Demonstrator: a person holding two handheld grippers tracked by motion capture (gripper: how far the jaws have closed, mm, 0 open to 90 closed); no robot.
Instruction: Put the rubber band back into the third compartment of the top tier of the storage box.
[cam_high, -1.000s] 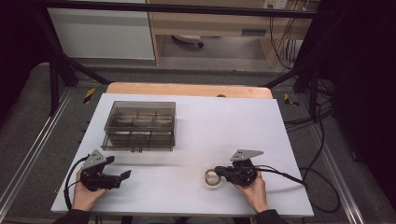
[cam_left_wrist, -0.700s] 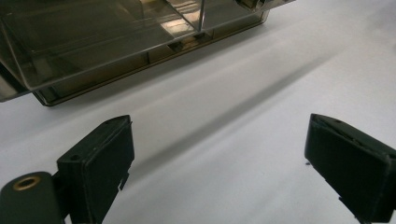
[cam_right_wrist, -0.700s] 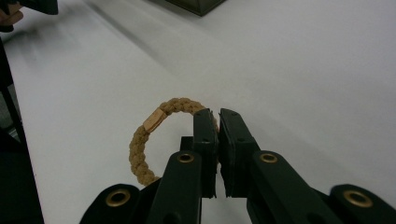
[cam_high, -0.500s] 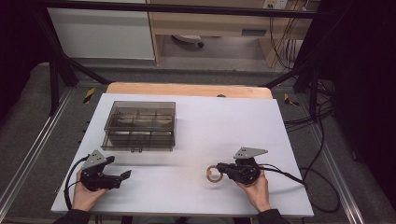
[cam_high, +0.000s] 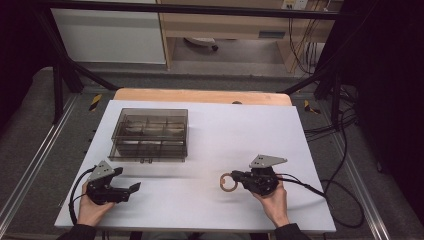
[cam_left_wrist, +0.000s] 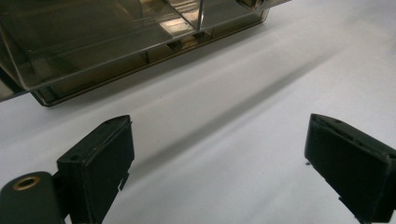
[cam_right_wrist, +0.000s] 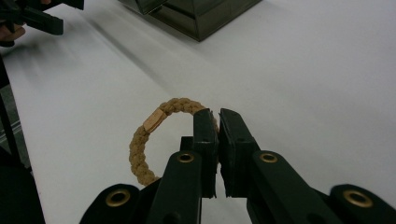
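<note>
White table (cam_high: 210, 145): the right claw (cam_right_wrist: 217, 122), pinching the rope ring (cam_right_wrist: 154, 135), has just lifted it. Left claw (cam_left_wrist: 219, 163) stays spread, box (cam_left_wrist: 116, 42) ahead.

White tabletop (cam_high: 240, 135) over a wooden board edge (cam_high: 200, 95), dark grey floor (cam_high: 30, 145) around. Black frame bars (cam_high: 60, 75), wooden shelving (cam_high: 225, 22) and white panel (cam_high: 110, 35) behind, cables (cam_high: 345, 125) on right. Dim room.

High view: above my side, facing forward and down over the whole white table (cam_high: 240, 130). My two gripper views: close, low along their jaws; each shares the clear box (cam_high: 150, 132).
</note>
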